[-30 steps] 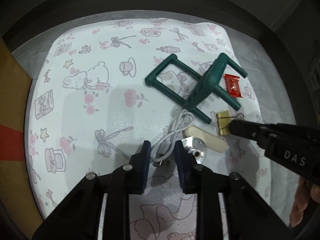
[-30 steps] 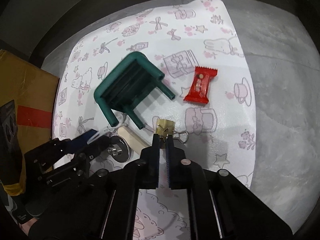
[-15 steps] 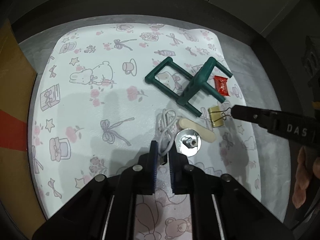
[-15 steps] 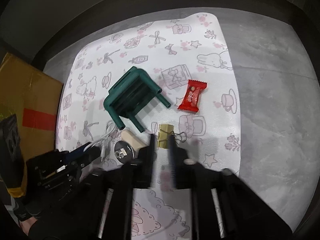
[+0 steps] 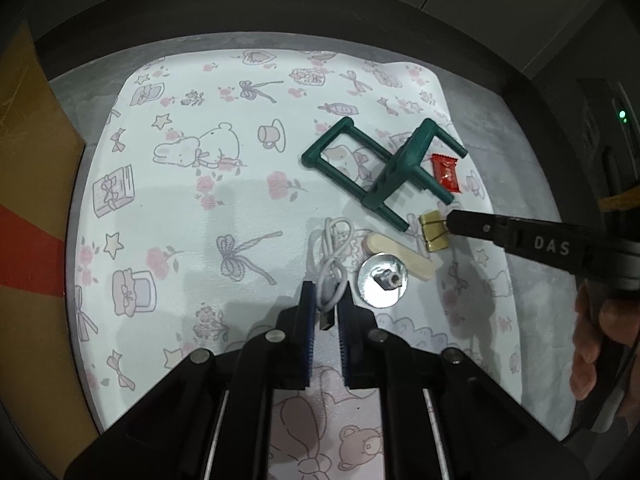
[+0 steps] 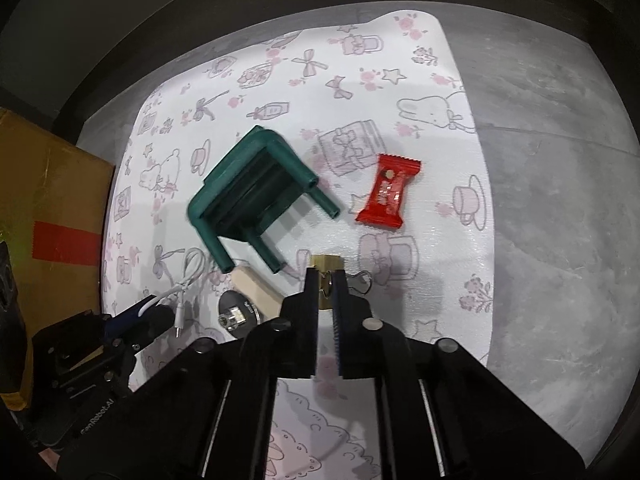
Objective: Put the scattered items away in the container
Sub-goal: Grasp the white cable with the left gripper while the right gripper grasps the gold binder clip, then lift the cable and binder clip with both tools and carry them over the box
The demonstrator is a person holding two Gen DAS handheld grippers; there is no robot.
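The left tool pinches the white cable and the right tool pinches the gold clip above the bench, so a loose squeeze could drop either

White cable, gold binder clip seemingly pinched; green stool tipped over.

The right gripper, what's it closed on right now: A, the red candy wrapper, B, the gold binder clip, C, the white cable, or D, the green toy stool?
B: the right gripper has its fingers pressed against both sides of the gold binder clip, while the red candy wrapper lies apart on the mat.
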